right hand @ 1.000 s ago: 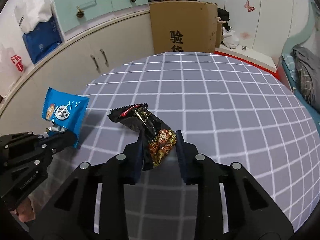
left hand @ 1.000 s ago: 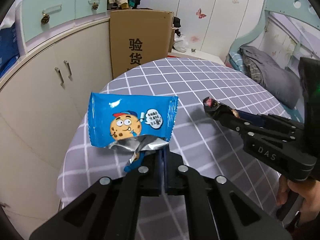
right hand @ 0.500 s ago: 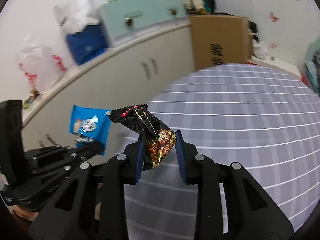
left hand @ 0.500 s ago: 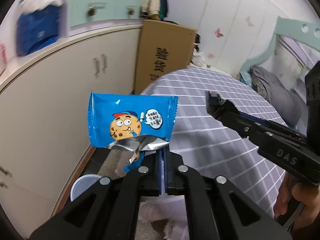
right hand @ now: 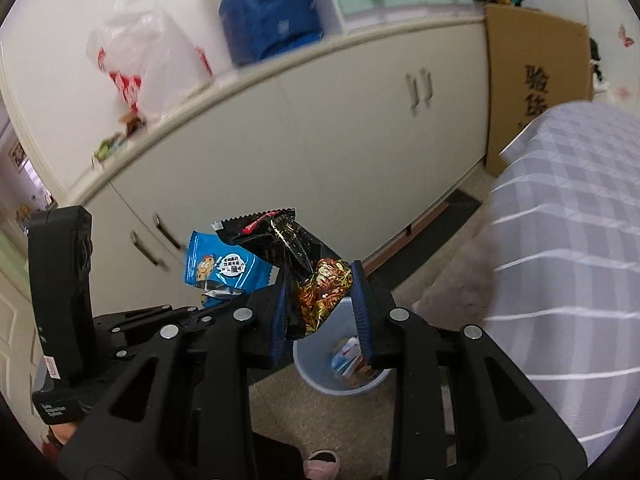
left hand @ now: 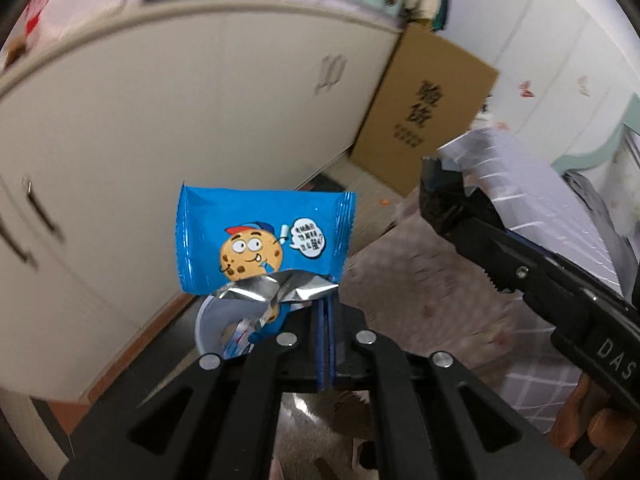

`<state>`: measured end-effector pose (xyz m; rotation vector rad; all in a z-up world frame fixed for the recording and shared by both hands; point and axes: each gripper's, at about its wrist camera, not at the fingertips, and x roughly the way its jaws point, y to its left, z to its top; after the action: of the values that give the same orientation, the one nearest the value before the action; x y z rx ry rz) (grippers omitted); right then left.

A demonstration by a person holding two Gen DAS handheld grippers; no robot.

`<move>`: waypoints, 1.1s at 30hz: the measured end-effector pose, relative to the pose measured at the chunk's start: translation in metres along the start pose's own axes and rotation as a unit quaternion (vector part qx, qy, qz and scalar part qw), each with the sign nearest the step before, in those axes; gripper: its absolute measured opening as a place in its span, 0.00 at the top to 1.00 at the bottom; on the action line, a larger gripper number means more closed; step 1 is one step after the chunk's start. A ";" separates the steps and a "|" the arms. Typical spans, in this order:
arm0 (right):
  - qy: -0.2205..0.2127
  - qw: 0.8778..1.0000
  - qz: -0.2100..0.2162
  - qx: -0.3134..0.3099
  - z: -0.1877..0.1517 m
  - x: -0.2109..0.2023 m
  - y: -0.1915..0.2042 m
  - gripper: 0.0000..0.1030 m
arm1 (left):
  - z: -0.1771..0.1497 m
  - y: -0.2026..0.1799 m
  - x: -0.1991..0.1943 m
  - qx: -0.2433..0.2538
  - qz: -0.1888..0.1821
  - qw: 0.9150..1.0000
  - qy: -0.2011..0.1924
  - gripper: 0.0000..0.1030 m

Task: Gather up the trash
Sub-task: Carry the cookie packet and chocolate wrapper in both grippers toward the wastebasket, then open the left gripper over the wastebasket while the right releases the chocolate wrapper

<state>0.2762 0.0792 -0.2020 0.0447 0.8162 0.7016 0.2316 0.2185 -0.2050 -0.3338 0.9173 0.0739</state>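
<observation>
My left gripper [left hand: 325, 312] is shut on a blue cookie wrapper [left hand: 264, 248] with a torn silver edge and holds it in the air. Below it a pale blue trash bin [left hand: 212, 328] stands on the floor, mostly hidden. My right gripper [right hand: 320, 300] is shut on a black and gold wrapper [right hand: 304, 268]. The bin [right hand: 320, 376] shows under it in the right wrist view with some trash inside. The blue wrapper [right hand: 224, 268] and the left gripper [right hand: 208, 308] sit to its left. The right gripper's tip [left hand: 444, 196] shows at right in the left wrist view.
White cabinets [right hand: 320, 128] run along the wall behind the bin. A cardboard box [left hand: 424, 116] stands on the floor at the cabinet's end. The table with its purple checked cloth [right hand: 572, 240] is to the right. Bags [right hand: 272, 20] lie on the cabinet top.
Both grippers have swung left off the table with their wrappers still held. The view now faces the cabinets, and the trash bin on the floor has come into sight below them.
</observation>
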 end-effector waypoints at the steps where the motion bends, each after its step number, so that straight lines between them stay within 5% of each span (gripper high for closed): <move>1: 0.008 1.000 0.001 0.000 -0.004 0.011 0.004 0.72 | -0.003 0.008 0.007 -0.006 0.002 1.000 0.009 0.99; 15: 0.052 0.998 -0.045 0.007 -0.043 0.108 -0.001 0.72 | -0.010 0.062 0.113 -0.053 0.010 0.993 0.103 0.96; 17: 0.049 0.998 -0.048 0.012 -0.041 0.112 -0.004 0.72 | -0.007 0.062 0.119 -0.049 0.013 0.993 0.104 0.92; 18: 0.048 0.998 -0.048 0.014 -0.041 0.113 -0.004 0.72 | -0.006 0.061 0.122 -0.048 0.016 0.993 0.103 0.83; 19: 0.046 0.998 -0.048 0.016 -0.041 0.116 -0.005 0.72 | -0.005 0.060 0.126 -0.050 0.017 0.993 0.105 0.62; 21: 0.047 0.997 -0.049 0.020 -0.040 0.119 -0.006 0.72 | -0.004 0.063 0.132 -0.056 0.026 0.993 0.105 0.47; 33: 0.073 0.996 -0.045 0.037 -0.050 0.127 -0.015 0.72 | -0.020 0.086 0.131 -0.103 0.057 0.987 0.107 0.40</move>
<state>0.3108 0.1317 -0.3246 0.0232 0.9791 0.5947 0.2782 0.2833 -0.3412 -0.4877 1.1442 0.2435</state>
